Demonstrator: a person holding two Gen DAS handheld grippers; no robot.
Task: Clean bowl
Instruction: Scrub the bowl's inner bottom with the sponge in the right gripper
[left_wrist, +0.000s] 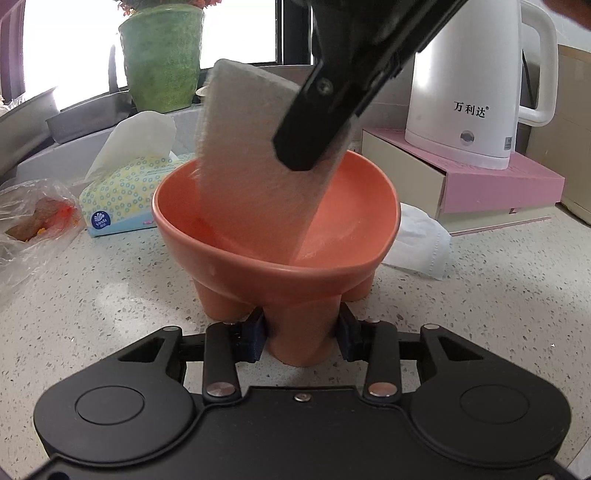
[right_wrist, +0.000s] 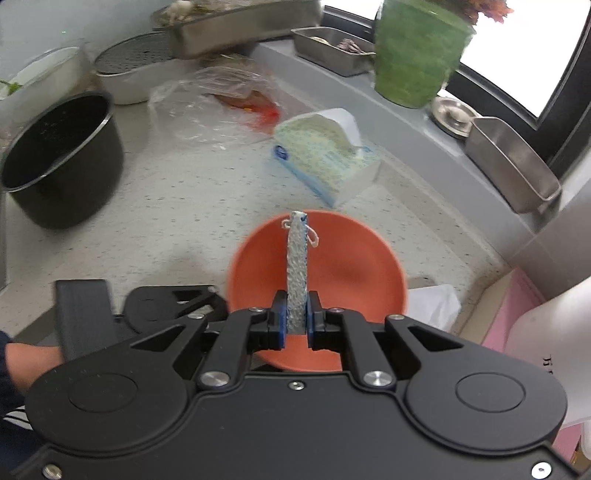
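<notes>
An orange bowl (left_wrist: 258, 240) on stubby legs stands on the speckled counter (left_wrist: 110, 295). My left gripper (left_wrist: 301, 332) is shut on its nearest leg, blue pads pressing both sides. A white scouring pad (left_wrist: 255, 166) reaches down into the bowl, pinched by my right gripper (left_wrist: 317, 147), which comes in from the upper right. In the right wrist view the pad (right_wrist: 297, 266) shows edge-on between the shut blue pads of the right gripper (right_wrist: 297, 323), over the bowl (right_wrist: 351, 273). The left gripper's body (right_wrist: 166, 306) lies at the bowl's left.
A tissue pack (left_wrist: 125, 192) and a plastic bag (left_wrist: 33, 221) lie left of the bowl. A crumpled tissue (left_wrist: 421, 243), a pink box (left_wrist: 498, 184) and a white kettle (left_wrist: 472, 81) are on the right. A black pot (right_wrist: 62, 158), steel trays (right_wrist: 513, 162) and a green planter (right_wrist: 413, 51) stand around.
</notes>
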